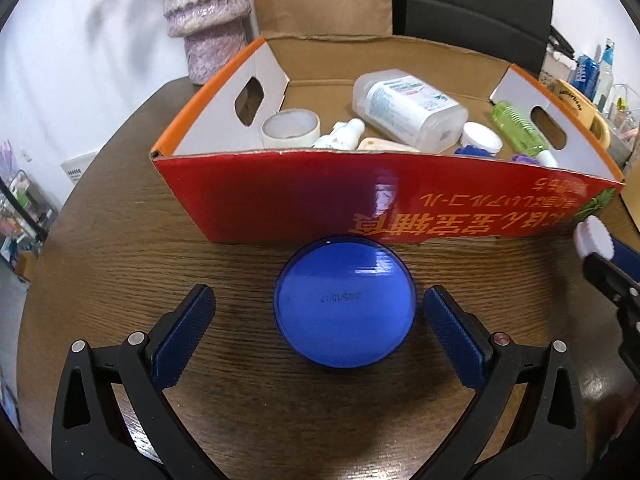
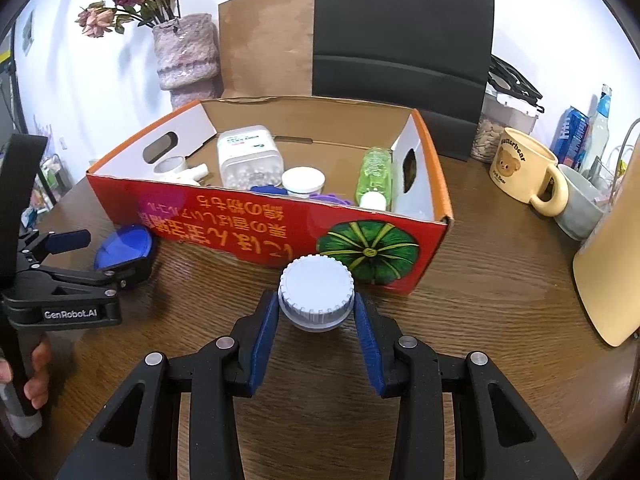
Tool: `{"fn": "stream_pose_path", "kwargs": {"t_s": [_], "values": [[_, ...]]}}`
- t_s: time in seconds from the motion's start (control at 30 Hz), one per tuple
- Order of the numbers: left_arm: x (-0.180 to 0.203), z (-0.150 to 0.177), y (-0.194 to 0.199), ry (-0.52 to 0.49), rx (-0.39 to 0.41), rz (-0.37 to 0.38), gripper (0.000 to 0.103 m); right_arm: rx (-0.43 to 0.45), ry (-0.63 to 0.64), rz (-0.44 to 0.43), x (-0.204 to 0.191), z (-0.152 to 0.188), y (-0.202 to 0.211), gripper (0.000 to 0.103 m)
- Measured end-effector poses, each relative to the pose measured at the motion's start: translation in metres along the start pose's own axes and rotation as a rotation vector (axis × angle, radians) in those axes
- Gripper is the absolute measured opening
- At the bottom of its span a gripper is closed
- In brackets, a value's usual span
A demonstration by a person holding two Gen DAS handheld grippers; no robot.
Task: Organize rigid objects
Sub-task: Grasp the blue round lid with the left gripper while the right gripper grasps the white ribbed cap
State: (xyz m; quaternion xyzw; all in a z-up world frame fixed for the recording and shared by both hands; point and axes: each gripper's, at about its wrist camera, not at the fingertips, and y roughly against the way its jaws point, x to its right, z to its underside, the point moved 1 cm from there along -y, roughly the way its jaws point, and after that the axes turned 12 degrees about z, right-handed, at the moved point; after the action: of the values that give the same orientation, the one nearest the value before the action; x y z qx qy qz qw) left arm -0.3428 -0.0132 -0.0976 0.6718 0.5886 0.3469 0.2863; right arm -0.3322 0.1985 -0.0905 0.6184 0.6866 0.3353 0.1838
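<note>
The blue tin (image 1: 345, 305) lies flat on the wooden worktop (image 1: 120, 248), just in front of the red box (image 1: 360, 196) and between the wide-open jaws of the left gripper (image 1: 320, 304), whose pads stand clear of it on both sides. In the right wrist view the same tin (image 2: 122, 246) sits at the box's left front corner, with the left gripper (image 2: 108, 254) about it.

The white jar (image 2: 316, 298) is clamped between the blue pads of the right gripper (image 2: 316, 312), its ribbed lid up, just before the box's front wall (image 2: 260, 224) near the printed pumpkin (image 2: 368, 252). Whether it rests on the worktop or is lifted cannot be told.

Inside the box lie a clear bottle (image 1: 408, 110), a tape roll (image 1: 291, 127), a small white bottle (image 1: 340, 136), a white pot (image 1: 482, 138) and a green bottle (image 1: 520, 130).

Behind the box stand a vase (image 2: 186, 56), a paper bag (image 2: 266, 40) and a black chair (image 2: 400, 40). To the right, well apart, stands a bear mug (image 2: 524, 168).
</note>
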Motion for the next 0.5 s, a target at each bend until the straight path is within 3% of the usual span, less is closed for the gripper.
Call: {"fn": "stream_pose_path", "kwargs": {"t_s": [0.5], "values": [[-0.011,-0.004,-0.006,0.077,-0.013,0.010,0.103,-0.008,0.006,-0.006,0.003,0.001,-0.003,0.043]]}}
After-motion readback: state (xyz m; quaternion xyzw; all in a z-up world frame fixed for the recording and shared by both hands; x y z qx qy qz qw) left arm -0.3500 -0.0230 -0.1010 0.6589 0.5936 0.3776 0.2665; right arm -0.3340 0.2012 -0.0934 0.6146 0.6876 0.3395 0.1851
